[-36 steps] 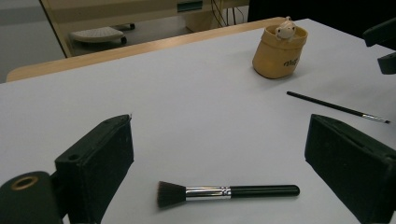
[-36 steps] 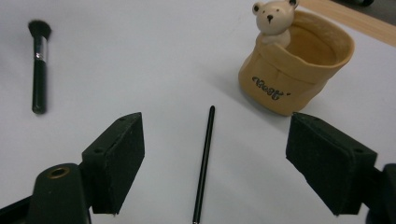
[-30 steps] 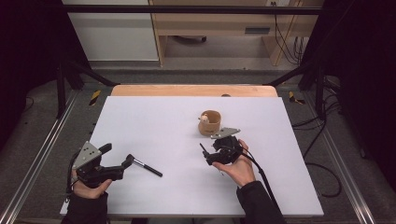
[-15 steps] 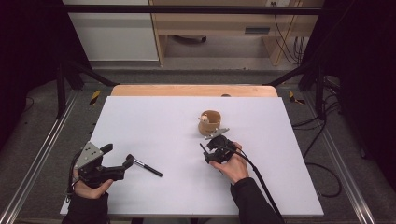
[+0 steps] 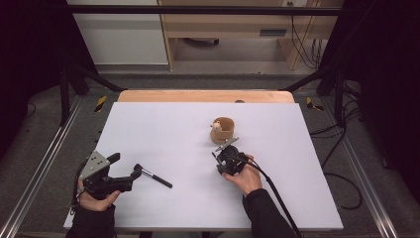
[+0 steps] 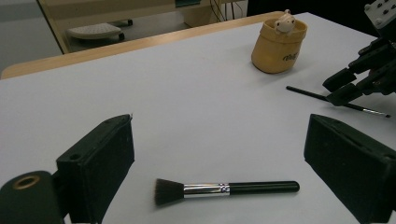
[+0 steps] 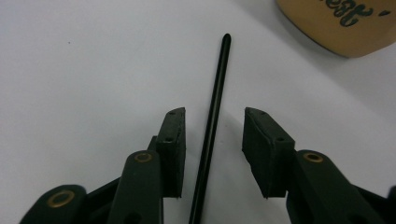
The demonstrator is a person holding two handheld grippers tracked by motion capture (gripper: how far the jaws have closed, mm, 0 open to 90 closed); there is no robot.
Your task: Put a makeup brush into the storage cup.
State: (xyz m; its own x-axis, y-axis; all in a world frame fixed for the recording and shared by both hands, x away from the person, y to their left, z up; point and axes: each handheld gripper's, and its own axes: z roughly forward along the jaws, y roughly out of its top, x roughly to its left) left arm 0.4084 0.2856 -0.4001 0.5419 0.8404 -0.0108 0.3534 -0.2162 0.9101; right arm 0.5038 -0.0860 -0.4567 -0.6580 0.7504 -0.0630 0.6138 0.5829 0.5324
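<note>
A thin black brush [image 7: 223, 65] lies on the white table [image 5: 163, 129], its handle running between the jaws of my right gripper [image 7: 214, 114]. Those jaws have just been closing, and a gap still shows on each side of the handle. The same thin brush [image 6: 336, 101] lies under the right gripper [image 6: 362, 77] just in front of a tan cup [image 5: 222, 130] with a small white figure in it. My left gripper [image 6: 222, 140] stands wide open low over the table, with a short black powder brush [image 6: 226, 189] lying crosswise on the table before it, untouched.
A wooden strip [image 5: 205, 95] edges the table's far side, with a shelf unit and cables beyond it. Metal rails [image 5: 44, 163] run along both sides. The left gripper [image 5: 125, 164] and the powder brush [image 5: 156, 178] are near the front left.
The right gripper has come down toward the table near the cup, and its jaws have narrowed. The left gripper and the powder brush have stayed put.
</note>
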